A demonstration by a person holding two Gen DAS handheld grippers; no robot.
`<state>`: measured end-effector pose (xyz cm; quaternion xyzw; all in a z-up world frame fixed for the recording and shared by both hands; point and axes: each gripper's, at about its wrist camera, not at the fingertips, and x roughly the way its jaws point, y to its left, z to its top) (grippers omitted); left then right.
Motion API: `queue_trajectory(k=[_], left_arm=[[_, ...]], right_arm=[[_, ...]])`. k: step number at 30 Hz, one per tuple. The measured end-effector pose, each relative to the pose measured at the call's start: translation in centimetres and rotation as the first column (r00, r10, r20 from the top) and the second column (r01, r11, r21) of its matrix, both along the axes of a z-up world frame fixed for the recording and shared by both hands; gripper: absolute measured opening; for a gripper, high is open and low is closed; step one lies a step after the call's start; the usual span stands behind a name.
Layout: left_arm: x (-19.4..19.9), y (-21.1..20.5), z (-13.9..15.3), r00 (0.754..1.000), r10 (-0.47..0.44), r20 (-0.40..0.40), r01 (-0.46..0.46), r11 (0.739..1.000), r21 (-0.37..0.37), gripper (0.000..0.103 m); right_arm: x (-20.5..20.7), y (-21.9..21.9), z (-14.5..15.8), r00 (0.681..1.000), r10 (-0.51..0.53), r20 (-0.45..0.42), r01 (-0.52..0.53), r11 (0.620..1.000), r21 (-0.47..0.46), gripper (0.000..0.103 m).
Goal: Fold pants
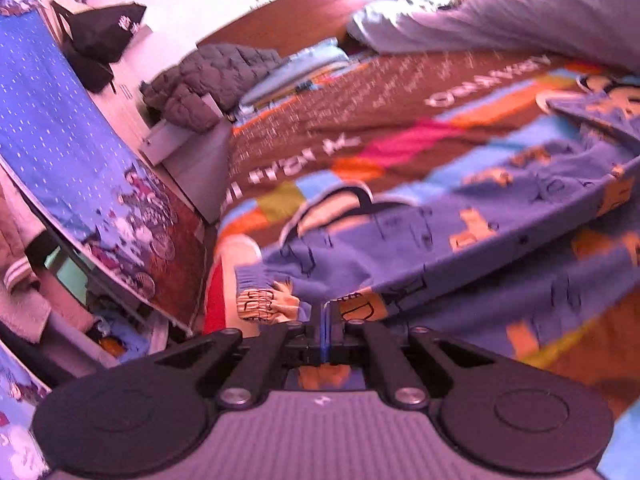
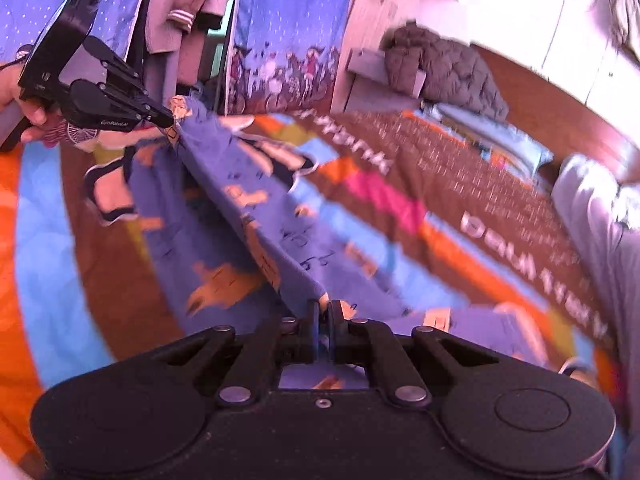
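Observation:
The pants (image 1: 460,216) are blue with orange prints and lie stretched over a colourful bedspread (image 1: 360,120). My left gripper (image 1: 328,308) is shut on the pants near the ribbed cuff end (image 1: 256,300). My right gripper (image 2: 325,308) is shut on the other end of the same raised edge of the pants (image 2: 256,200). In the right wrist view the left gripper (image 2: 170,120) shows at the upper left, held by a hand, pinching the cloth. The fabric runs taut between the two grippers, lifted off the bed.
A dark quilted jacket (image 1: 208,76) lies on a grey box by the bed's far side. A rumpled grey duvet (image 1: 520,12) lies at the bed's head. A blue patterned curtain (image 1: 60,140) hangs to the left. A wooden headboard (image 2: 560,104) stands behind.

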<state>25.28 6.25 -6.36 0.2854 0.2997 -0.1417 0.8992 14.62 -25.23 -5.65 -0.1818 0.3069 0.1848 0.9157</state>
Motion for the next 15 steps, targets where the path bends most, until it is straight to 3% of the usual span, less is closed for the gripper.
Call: queue_trajectory(k=[9,15], left_arm=[[-1.6,1.1,-0.3,1.0,-0.016,-0.004,0.015,1.0,-0.026,0.0],[-0.4,1.6,-1.6,0.987,-0.025,-0.158,0.015,0.997,-0.069,0.001]], right_arm=[[-3.1,1.8,-0.8,0.999,-0.023,0.027,0.024,0.999,-0.034,0.003],[-3.0,1.8,-1.8,0.998,-0.043,-0.048,0.042,0.998,-0.04,0.003]])
